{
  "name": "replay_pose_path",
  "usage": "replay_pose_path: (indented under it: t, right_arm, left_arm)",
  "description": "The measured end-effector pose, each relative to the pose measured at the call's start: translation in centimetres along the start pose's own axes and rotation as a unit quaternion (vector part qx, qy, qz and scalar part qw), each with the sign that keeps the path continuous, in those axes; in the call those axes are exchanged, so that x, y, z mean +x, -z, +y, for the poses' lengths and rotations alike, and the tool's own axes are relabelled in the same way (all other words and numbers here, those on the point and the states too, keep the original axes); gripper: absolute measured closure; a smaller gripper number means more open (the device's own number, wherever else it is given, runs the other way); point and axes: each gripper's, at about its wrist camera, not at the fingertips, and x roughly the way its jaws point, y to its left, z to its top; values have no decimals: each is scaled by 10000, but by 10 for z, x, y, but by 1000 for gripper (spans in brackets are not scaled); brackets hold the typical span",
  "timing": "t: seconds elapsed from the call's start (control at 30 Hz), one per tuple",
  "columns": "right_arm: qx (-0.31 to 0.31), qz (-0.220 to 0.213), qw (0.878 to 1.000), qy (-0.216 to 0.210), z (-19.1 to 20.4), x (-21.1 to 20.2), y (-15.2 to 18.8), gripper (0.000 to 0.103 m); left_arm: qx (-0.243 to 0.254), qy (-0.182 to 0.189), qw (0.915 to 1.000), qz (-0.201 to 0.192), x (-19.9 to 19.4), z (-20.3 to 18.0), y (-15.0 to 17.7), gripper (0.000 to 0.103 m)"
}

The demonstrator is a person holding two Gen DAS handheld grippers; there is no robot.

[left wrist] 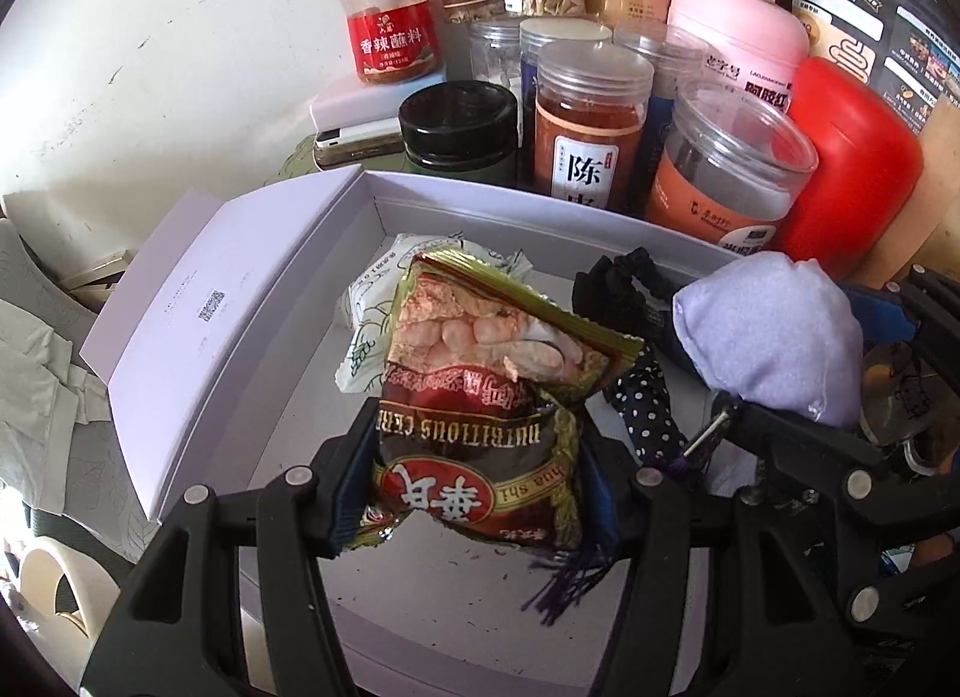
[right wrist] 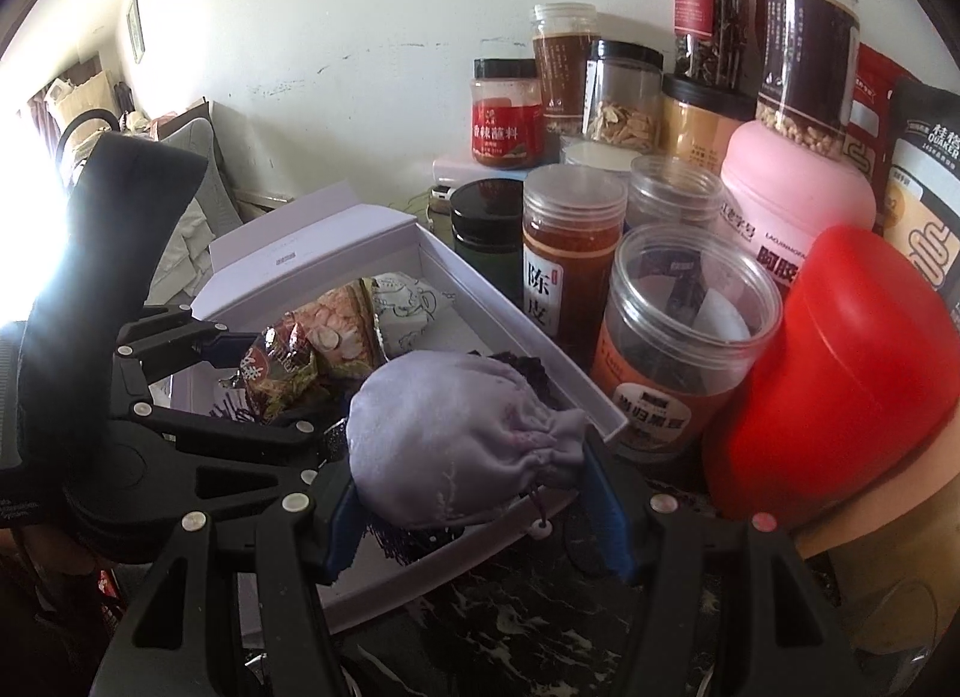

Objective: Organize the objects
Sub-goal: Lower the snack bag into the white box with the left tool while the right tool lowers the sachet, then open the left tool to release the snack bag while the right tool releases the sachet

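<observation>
Over the white box (left wrist: 252, 301), both grippers are held with loads clamped. Left gripper (left wrist: 474, 475) is clenched on a cereal packet (left wrist: 492, 397), red and green, printing upside down in the left wrist view; the packet is pinched at its lower part between the blue-padded fingers (left wrist: 345, 493) and hangs above the box floor. Right gripper (right wrist: 480, 493) is clenched on a lilac cloth pouch (right wrist: 456, 445), gathered mouth turned toward the right-hand finger, held above the near right corner of the box. Purple tassel threads (left wrist: 570, 571) are seen dangling below the packet, above the box floor; what they are attached to cannot be told.

Inside the box, a white printed sachet (left wrist: 372, 307) is lying toward the far wall, behind the packet. A black polka-dot fabric item (left wrist: 642, 415) and a black scrunchie-like piece (left wrist: 618, 283) are lying against the right wall of the box. The box lid (left wrist: 180, 289) is folded open to the left of the box.

Beyond the far wall of the box, jars are crowded: a black-lidded dark jar (left wrist: 459, 126), an orange-filled jar (left wrist: 591, 120), a clear wide jar with orange label (left wrist: 729, 168), a red container (left wrist: 852, 168) and a pink tub (left wrist: 738, 30). A red-labelled spice jar (left wrist: 390, 18) is set further back on a flat white device (left wrist: 360, 108).
</observation>
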Motion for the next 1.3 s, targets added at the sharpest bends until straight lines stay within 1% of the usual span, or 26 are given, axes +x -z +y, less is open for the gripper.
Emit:
replay_pose_path:
  t: [0.2,0.3,0.43,0.73,1.03,1.13,1.2,1.3]
  right_arm:
    - [-45,259,9997,7,-2,14,5,39]
    - [-109,274,9995,77,-2,15,6,39]
    - [-188,281,9993,162,1,14,6,39]
    - [-181,175,9994,229,2,14,1,37]
    - [-249,125,9991,329,5,11,-1,36]
    - [-263,161,9991,302,5,12,-1,31]
    - [-269,166,9990,327,6,11,-2,29]
    - [-268,114,9991,302,7,6,-4,26]
  left_arm:
    - [25,-105,9995,305,24,-3,8,46]
    - [68,-167,9991,393,31,-5,10,46]
    - [30,-65,9981,615,43,-5,13,46]
    - [-27,-89,9977,673,44,-3,15,46]
    - [-59,-228,9969,748,43,-3,16,45]
    - [-90,-400,9958,823,42,-1,16,44]
    - [-117,-478,9956,795,39,0,15,43]
    - [-115,-517,9962,689,33,0,15,37]
